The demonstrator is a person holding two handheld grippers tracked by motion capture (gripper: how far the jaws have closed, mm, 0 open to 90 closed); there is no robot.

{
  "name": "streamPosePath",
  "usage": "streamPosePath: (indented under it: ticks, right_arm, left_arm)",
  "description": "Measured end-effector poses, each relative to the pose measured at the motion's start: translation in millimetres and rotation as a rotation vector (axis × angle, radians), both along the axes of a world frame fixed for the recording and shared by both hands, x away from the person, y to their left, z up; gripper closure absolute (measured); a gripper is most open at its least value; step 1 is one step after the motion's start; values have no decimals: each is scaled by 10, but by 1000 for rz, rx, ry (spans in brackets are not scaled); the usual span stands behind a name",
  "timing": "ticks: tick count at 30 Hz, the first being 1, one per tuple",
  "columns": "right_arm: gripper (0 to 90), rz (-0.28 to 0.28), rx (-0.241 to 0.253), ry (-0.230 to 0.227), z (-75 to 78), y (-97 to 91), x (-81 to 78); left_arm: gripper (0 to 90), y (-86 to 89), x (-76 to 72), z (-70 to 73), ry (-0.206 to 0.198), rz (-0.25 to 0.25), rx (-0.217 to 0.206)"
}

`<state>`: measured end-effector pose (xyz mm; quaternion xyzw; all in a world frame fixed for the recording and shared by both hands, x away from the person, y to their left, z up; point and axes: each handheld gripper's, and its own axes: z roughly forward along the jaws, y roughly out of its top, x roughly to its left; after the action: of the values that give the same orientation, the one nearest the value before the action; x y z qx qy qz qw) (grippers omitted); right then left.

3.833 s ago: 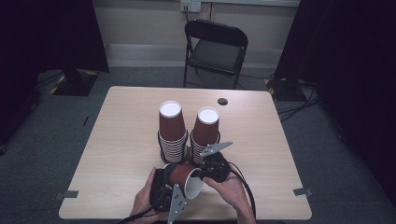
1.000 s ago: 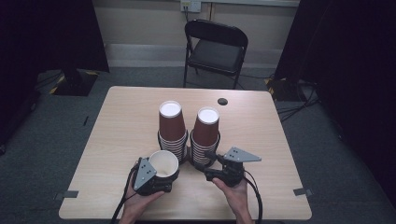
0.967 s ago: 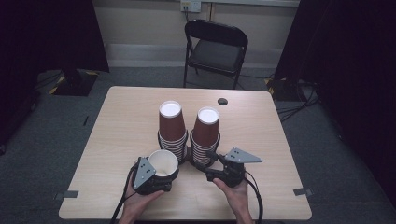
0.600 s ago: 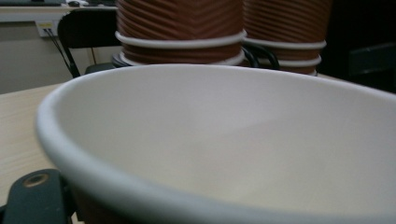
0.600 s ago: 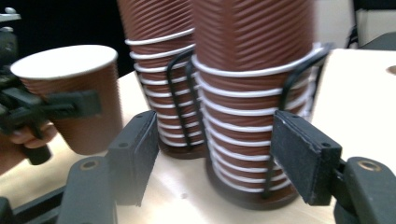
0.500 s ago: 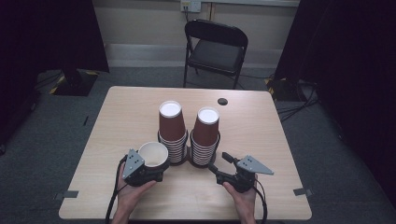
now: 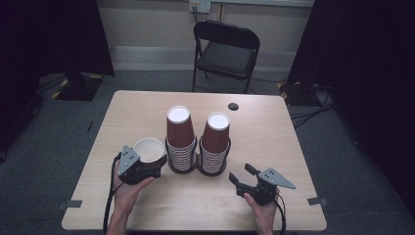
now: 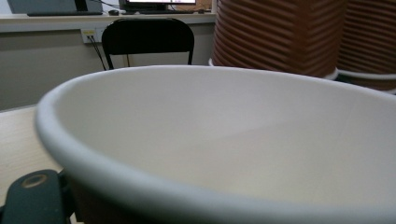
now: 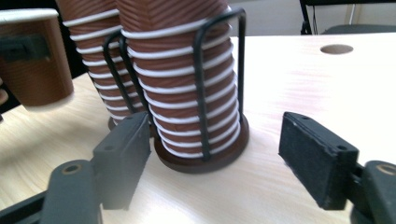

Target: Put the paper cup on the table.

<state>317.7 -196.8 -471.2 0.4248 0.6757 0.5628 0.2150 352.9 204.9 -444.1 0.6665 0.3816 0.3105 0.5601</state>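
Two stacks of upturned brown ribbed paper cups stand in black wire holders at mid-table, the left stack [image 7: 179,139] and the right stack [image 7: 215,144]. My left gripper [image 7: 152,164] is shut on a single upright brown cup [image 7: 149,149] with a white inside, held just left of the left stack. That cup's rim [image 8: 224,140] looms close in the left gripper view. My right gripper [image 7: 240,172] lies low near the front right, pointing at the right stack [image 9: 182,70]. Its jaws have just been opening and nothing is between them.
The light wooden table [image 7: 293,147] has a dark round cable hole [image 7: 233,106] near its far edge. A black folding chair [image 7: 227,49] stands behind it. Bare tabletop lies left and right of the stacks.
The left gripper carried the cup from front centre leftward and farther back, beside the left stack. The right gripper let go, drew off to the right and sank, its jaws wider.
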Motion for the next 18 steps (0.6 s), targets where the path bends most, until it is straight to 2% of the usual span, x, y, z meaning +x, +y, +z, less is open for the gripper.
streamPosePath:
  ticks: [4, 7, 9, 11, 14, 18]
  right_arm:
    - [172, 9, -5, -20, -40, -35, -12]
    - [160, 5, -16, -22, -66, -50, -20]
    - [160, 0, -19, -29, -88, -68, -21]
    - [161, -18, -22, -32, -109, -88, -15]
    - [160, -50, -44, -32, -139, -88, -11]
    - [159, -94, -67, -36, -177, -51, -2]
  left_arm:
    - [107, 53, 61, 40, -9, 28, 3]
    - [108, 106, 112, 42, -4, 41, -31]
    - [108, 130, 159, 37, 3, 56, -35]
    - [108, 152, 214, 30, 11, 67, -57]
    - [108, 156, 300, 7, 21, 110, -27]
    - [108, 172, 405, -41, 36, 104, -48]
